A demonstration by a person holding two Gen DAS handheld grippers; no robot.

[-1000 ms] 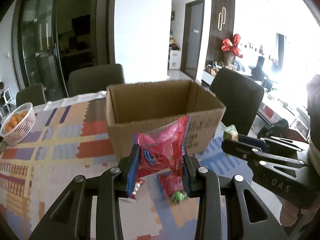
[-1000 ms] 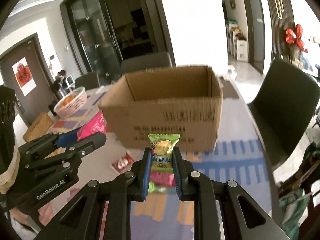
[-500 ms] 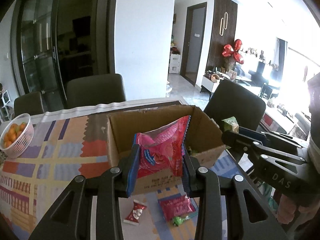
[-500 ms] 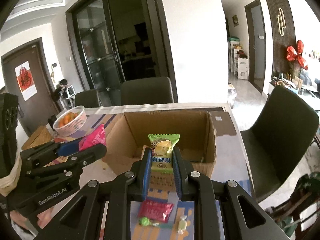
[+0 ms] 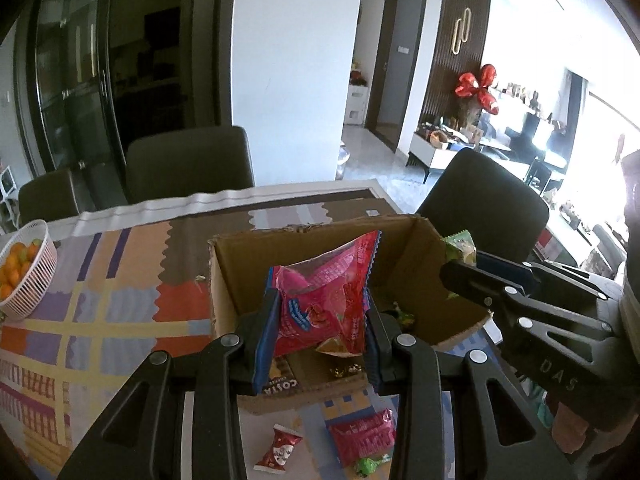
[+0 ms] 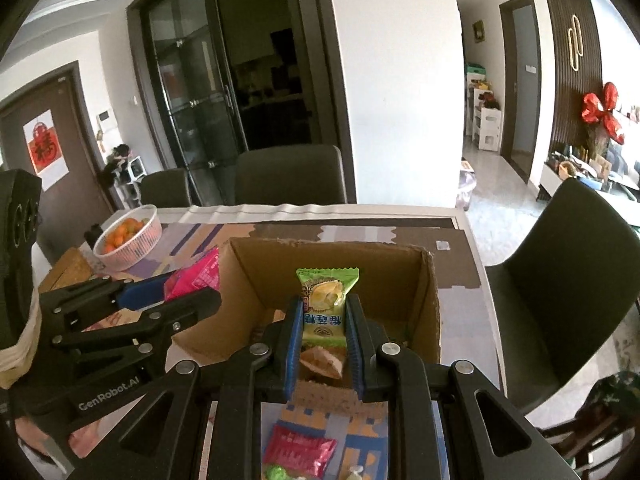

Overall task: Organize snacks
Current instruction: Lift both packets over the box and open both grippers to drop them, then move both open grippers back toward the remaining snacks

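A pink snack packet [image 5: 324,300] is clamped in the left hand-held gripper [image 5: 318,344] above the open cardboard box [image 5: 404,248] on the desk [image 5: 120,308] — a green durian candy [image 6: 325,304] is clamped in the right hand-held gripper [image 6: 323,344], likewise over the box.

A dining table covered by a patchwork-patterned tablecloth [image 5: 120,320] in orange, purple, yellow and brown blocks. An open brown cardboard box [image 5: 224,292] stands on it near the middle. At the left edge sits a white plastic lattice basket [image 5: 34,276] filled with small oranges. On the cloth in front of the box lie a flat pink foil snack packet [image 5: 366,436], a small red-wrapped candy [image 5: 278,448] to its left, and a green-wrapped candy [image 5: 370,464] touching the pink packet's lower edge.
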